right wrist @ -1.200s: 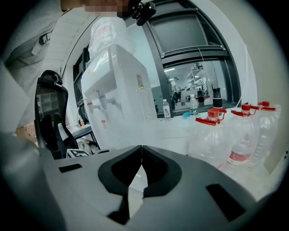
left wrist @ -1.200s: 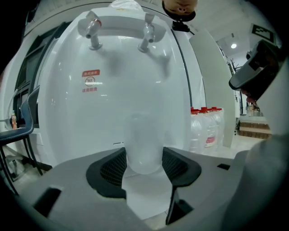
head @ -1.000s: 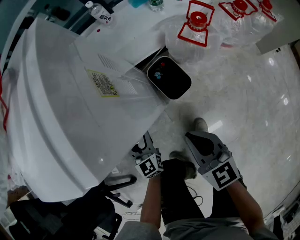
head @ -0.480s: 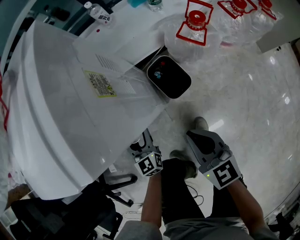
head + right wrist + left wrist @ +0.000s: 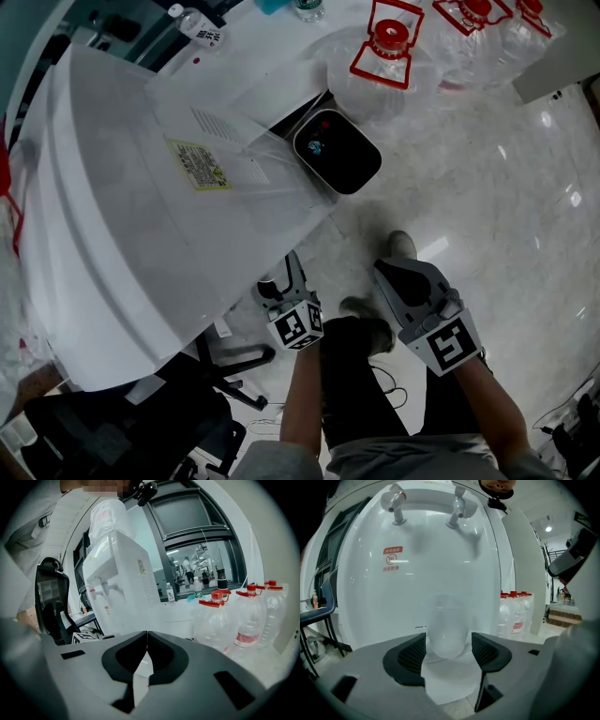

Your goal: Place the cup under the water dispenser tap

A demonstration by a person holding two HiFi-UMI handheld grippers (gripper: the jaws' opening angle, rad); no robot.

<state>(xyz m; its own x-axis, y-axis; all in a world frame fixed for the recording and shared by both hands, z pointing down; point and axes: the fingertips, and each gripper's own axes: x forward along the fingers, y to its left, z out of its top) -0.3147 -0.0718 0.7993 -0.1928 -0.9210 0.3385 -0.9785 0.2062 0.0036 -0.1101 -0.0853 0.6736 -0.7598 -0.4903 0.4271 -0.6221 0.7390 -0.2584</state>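
Note:
A clear plastic cup (image 5: 446,629) stands upright on the white ledge of the water dispenser (image 5: 417,573), below the right-hand tap (image 5: 457,506); a second tap (image 5: 396,501) is to its left. My left gripper (image 5: 448,643) is open, its jaws having just been opening, and the cup stands between the pads (image 5: 412,653) with a thin gap on each side. In the head view the left gripper (image 5: 281,292) reaches under the dispenser's top (image 5: 141,216), which hides the cup. My right gripper (image 5: 405,281) hangs beside it, shut on nothing (image 5: 146,641).
Several large water bottles with red caps (image 5: 389,56) (image 5: 220,620) stand on the floor to the right of the dispenser. A black rounded device (image 5: 337,155) sits by the dispenser's far corner. A black chair base (image 5: 234,370) lies near my legs.
The left gripper's jaws stand slightly wider around the cup than before. Neither hand has shifted.

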